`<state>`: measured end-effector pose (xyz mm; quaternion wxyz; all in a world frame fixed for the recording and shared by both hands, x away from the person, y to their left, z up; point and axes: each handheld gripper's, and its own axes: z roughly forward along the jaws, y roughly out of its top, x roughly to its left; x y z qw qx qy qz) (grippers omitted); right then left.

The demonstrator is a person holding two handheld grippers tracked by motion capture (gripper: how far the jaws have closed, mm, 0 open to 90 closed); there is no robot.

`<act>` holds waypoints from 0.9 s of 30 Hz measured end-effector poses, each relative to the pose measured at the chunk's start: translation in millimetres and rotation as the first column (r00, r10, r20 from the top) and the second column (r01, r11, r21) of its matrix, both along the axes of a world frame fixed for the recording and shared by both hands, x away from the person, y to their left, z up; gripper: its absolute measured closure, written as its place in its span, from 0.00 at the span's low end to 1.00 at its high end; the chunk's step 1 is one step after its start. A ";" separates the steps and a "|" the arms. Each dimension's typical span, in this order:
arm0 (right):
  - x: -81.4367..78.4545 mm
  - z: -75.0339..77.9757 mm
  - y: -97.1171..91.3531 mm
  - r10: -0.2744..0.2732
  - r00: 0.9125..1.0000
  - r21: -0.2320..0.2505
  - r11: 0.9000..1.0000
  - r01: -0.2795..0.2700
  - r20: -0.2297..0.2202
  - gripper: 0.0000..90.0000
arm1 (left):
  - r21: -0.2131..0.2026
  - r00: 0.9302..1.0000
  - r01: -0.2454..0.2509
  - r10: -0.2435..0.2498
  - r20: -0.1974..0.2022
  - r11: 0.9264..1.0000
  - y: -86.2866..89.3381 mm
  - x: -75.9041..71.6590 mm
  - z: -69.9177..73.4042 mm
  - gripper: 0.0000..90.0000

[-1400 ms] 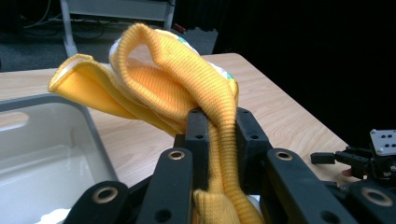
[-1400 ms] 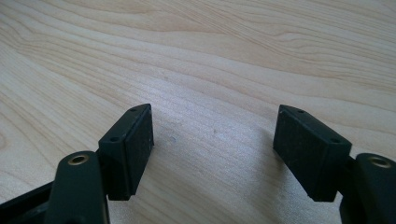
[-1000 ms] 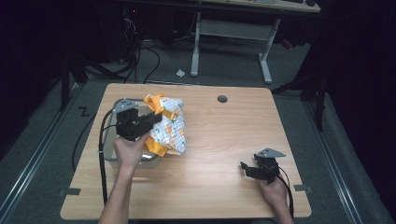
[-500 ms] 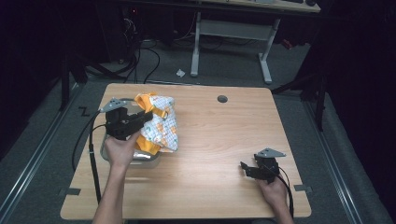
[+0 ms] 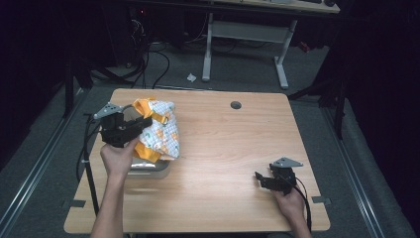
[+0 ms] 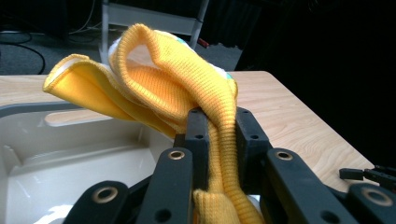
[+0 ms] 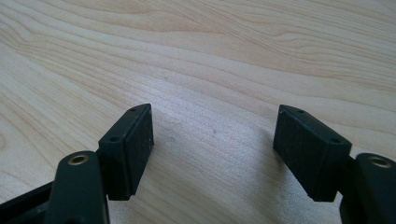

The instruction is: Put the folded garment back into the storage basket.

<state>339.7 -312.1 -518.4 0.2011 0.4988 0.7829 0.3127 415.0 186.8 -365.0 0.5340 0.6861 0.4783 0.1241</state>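
While the left gripper (image 6: 217,140) is pinching the yellow knit edge of a soft cloth (image 5: 161,131) above the white tub (image 6: 70,154), the limp, light fabric is drooping, so that thicker hem looks the surest hold; the right gripper (image 7: 212,149) is resting open on the table (image 5: 237,148).

Lab: dark-curtained room, floor cables (image 5: 148,59), bare wooden table (image 5: 223,148)

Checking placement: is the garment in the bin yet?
Not yet: the left gripper holds the yellow garment bunched above the white bin.
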 end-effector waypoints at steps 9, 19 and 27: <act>0.0 0.0 0.0 0.000 1.000 0.000 1.000 0.000 0.000 0.32 | -0.004 1.000 -0.005 0.005 -0.018 1.000 10.0 5.4 -4.1 0.87; 0.0 0.0 0.0 0.000 1.000 0.000 1.000 0.000 0.000 0.32 | -0.002 0.999 -0.006 0.006 -0.042 1.000 18.2 12.3 -14.6 0.87; 0.0 0.1 0.0 -0.001 1.000 0.000 1.000 0.001 -0.001 0.32 | -0.004 0.998 -0.015 0.014 -0.063 1.000 21.5 16.4 -29.0 0.87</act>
